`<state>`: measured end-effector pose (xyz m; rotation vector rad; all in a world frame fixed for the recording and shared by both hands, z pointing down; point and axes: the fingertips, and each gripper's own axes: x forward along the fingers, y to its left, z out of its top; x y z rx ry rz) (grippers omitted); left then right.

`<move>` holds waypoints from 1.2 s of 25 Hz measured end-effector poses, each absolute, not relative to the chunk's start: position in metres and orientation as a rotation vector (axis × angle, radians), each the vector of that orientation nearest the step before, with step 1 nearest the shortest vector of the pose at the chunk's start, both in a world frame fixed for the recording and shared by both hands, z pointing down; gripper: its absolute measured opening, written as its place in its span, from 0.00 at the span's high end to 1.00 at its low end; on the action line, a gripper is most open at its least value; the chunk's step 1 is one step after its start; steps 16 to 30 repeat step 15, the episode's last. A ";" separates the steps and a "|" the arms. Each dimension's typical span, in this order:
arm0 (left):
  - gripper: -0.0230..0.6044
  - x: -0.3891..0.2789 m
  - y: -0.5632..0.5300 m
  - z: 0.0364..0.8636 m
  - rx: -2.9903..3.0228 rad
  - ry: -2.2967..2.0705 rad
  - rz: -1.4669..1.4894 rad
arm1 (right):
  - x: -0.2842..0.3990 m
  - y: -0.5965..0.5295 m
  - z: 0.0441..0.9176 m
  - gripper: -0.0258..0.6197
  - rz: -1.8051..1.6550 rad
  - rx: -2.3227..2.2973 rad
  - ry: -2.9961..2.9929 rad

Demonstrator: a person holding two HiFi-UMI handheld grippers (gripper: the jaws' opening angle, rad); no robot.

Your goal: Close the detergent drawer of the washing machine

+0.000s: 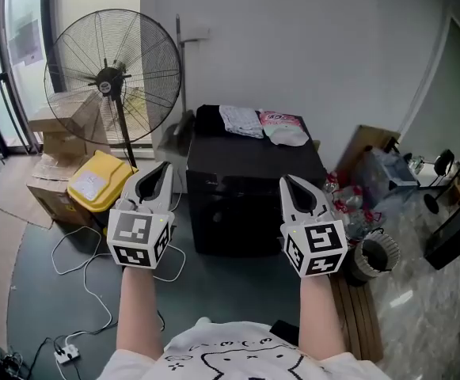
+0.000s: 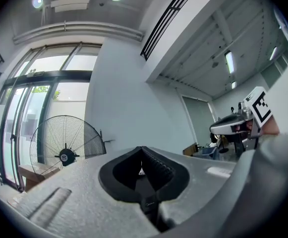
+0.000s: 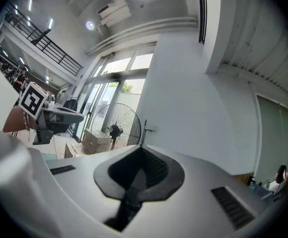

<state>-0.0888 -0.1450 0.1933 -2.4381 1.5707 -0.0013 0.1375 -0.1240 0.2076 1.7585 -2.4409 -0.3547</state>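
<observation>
The washing machine (image 1: 249, 192) is a black box against the white wall, in the middle of the head view. Folded cloths (image 1: 261, 123) lie on its top. Its front is dark and I cannot make out the detergent drawer. My left gripper (image 1: 164, 169) hangs in the air before the machine's left edge, jaws shut and empty. My right gripper (image 1: 287, 182) hovers before its right front, also shut and empty. In the left gripper view the left gripper (image 2: 142, 151) has its jaws pressed together, pointing at the wall. In the right gripper view the right gripper (image 3: 143, 150) is equally shut.
A big standing fan (image 1: 112, 77) is left of the machine, with a yellow container (image 1: 99, 182) and cardboard boxes (image 1: 55, 137) below it. White cables (image 1: 95, 291) trail on the floor. A bin (image 1: 374, 256) and clutter stand at the right.
</observation>
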 end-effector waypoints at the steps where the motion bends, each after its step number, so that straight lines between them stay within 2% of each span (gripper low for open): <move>1: 0.94 -0.089 -0.145 0.193 -2.438 1.567 -0.003 | 0.138 -0.123 0.206 0.96 -0.360 1.762 -2.437; 30: 0.94 -0.091 -0.141 0.201 -2.479 1.604 0.010 | 0.139 -0.112 0.207 0.96 -0.370 1.763 -2.430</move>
